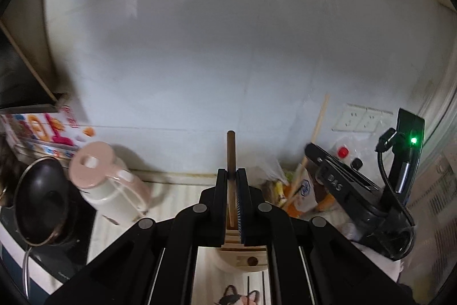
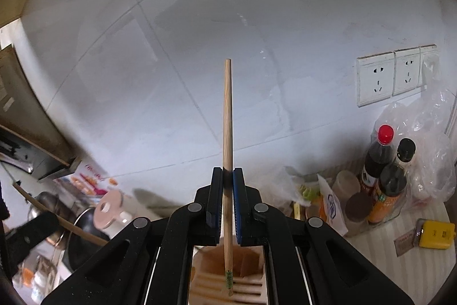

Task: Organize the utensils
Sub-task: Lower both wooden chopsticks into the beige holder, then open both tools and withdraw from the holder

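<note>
- White tiled wall (image 2: 200,62) backs the striped surface (image 2: 428,270).
- Left gripper (image 1: 232,176) pinches a dark wooden chopstick (image 1: 230,150) above the slotted wooden holder (image 1: 242,250).
- Right gripper (image 2: 227,176) pinches a pale wooden chopstick (image 2: 227,119), upright, its lower end near that holder (image 2: 245,285).

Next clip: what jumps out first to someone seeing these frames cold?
Each gripper pinches one upright chopstick: the right gripper holds a pale chopstick at centre frame, the left gripper a darker chopstick. Directly below both sits a wooden utensil holder, with sauce bottles by the tiled wall on the right.
</note>
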`<state>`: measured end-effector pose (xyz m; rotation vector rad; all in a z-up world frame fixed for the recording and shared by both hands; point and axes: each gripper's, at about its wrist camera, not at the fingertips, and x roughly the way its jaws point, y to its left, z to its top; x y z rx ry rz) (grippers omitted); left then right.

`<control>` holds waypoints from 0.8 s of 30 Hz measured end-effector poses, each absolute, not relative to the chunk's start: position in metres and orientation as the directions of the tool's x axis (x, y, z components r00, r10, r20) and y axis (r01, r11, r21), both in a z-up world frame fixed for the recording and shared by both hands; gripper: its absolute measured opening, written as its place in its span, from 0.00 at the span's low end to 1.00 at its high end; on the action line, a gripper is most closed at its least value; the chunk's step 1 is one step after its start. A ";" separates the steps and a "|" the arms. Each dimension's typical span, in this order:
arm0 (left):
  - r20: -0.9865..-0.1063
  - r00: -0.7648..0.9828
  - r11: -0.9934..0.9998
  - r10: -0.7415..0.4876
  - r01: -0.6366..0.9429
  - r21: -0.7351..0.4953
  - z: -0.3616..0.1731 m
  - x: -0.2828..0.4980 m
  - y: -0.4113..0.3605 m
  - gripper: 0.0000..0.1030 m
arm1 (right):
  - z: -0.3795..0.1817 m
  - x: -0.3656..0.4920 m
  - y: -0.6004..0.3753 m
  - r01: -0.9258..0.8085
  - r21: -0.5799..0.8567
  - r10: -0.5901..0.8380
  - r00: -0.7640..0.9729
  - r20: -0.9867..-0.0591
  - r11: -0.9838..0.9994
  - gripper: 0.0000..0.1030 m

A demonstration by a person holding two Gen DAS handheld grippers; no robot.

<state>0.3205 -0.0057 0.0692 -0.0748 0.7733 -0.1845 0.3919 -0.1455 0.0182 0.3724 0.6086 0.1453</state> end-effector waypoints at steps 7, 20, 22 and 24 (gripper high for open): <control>-0.736 0.635 0.971 -0.237 0.185 -0.154 0.037 0.344 -0.026 0.04 | 0.000 0.397 -0.143 -0.011 0.328 0.179 0.854 -0.488 0.945 0.06; -0.799 0.564 0.975 -0.209 0.181 -0.127 0.040 0.334 -0.021 0.18 | -0.010 0.381 -0.133 -0.053 0.271 0.206 0.792 -0.575 0.961 0.47; -0.785 0.585 0.978 -0.202 0.163 -0.130 0.047 0.328 -0.014 0.48 | 0.002 0.367 -0.145 -0.013 0.288 0.185 0.795 -0.577 0.957 0.51; -0.760 0.622 0.982 -0.188 0.133 -0.134 0.054 0.317 0.000 0.84 | 0.011 0.354 -0.158 0.022 0.308 0.173 0.790 -0.588 0.951 0.53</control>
